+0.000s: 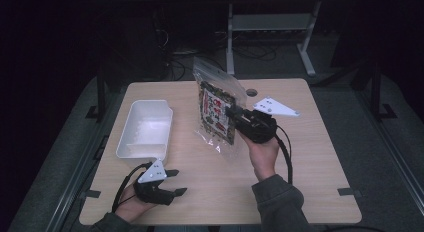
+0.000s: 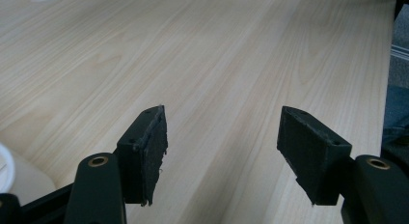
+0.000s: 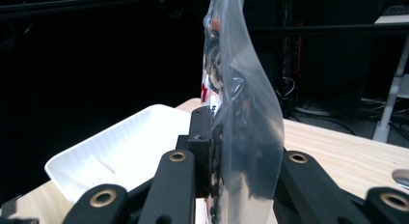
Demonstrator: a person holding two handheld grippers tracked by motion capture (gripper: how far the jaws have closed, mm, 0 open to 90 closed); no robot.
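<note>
Partly hidden right fingers [image 3: 226, 151], clamped bag [image 1: 216, 112], print blurred

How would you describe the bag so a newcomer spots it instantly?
On the light wooden table, look right of the white bin. The clear plastic bag is held up off the tabletop, clamped in the right gripper. Its dark, colourfully printed contents and see-through zip top set it apart from the plain white bin.

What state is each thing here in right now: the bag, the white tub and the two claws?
Clear snack bag: lifted off the table, upright, clamped at its edge.
White tub: upright on the table, nothing visible inside.
Right claw: shut on the bag.
Left claw: open, nothing between its jaws, low over the table.
</note>
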